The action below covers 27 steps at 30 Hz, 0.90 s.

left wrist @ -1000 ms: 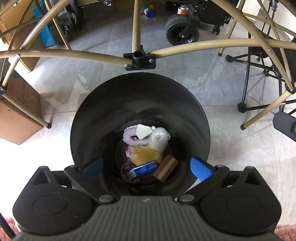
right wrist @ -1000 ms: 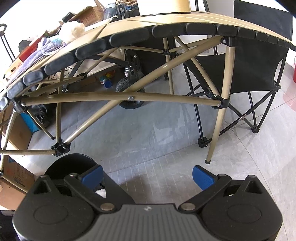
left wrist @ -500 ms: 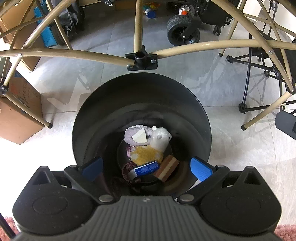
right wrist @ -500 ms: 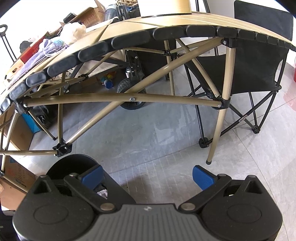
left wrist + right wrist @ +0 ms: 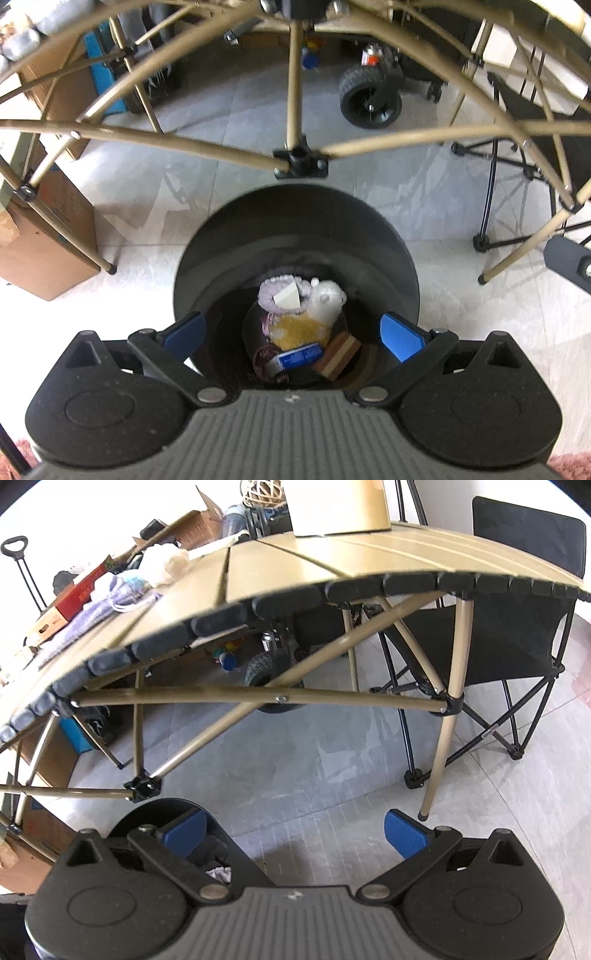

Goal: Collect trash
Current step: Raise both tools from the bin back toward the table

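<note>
On my left wrist view, a cardboard box sits at nine o'clock on the pale tiled floor. The left gripper hangs over the black bin, its blue-padded jaws spread wide with nothing between them. Down in the bin I see the collected trash: a white wedge lying on a lilac fluffy ring at twelve o'clock of the pile, a white plush piece touching it at one o'clock, a yellow sponge in the centre, a blue packet at six o'clock and a brown layered block at five o'clock. Tan table struts cross above, with a black wheel at one o'clock.

On my right wrist view, the bin shows at eight o'clock, just behind the left finger. The right gripper is also spread and empty, over bare floor. The folding table arches overhead, cloth and boxes piled at ten o'clock; a black camp chair stands at two o'clock.
</note>
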Tool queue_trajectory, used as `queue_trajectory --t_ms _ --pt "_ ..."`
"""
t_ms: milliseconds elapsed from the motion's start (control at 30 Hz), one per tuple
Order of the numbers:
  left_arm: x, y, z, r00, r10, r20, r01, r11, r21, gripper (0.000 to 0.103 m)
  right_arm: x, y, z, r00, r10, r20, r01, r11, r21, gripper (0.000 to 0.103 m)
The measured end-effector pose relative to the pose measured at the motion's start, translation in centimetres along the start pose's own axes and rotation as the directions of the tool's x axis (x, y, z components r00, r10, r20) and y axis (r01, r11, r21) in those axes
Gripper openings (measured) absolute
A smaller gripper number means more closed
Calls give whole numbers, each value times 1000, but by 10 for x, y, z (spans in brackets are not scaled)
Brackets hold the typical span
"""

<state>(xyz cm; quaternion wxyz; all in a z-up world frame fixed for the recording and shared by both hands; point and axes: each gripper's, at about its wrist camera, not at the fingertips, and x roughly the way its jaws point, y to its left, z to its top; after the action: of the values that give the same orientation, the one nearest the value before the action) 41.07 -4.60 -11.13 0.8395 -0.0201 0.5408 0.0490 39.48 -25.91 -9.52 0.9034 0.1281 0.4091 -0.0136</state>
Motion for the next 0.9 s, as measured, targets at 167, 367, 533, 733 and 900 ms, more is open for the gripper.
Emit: queue_trajectory --t_ms 167,367,533,733,900 --pt "-25 9 0 997 -13 74 15 1000 -14 103 -16 3 3 999 22 40 -22 1000 -4 103" --pt "-60 21 -1 984 -25 175 31 999 -31 103 -41 9 9 993 55 106 -54 998 -11 103" --pt "-92 31 3 967 -50 250 63 997 -47 103 -65 19 17 980 100 172 -96 995 -30 103" --pt "-125 48 17 936 -57 348 89 993 -75 103 -90 37 36 949 180 257 -164 983 -85 103" --pt "-143 60 36 908 -27 419 75 992 -99 103 -100 56 59 911 225 345 -189 973 -134 103"
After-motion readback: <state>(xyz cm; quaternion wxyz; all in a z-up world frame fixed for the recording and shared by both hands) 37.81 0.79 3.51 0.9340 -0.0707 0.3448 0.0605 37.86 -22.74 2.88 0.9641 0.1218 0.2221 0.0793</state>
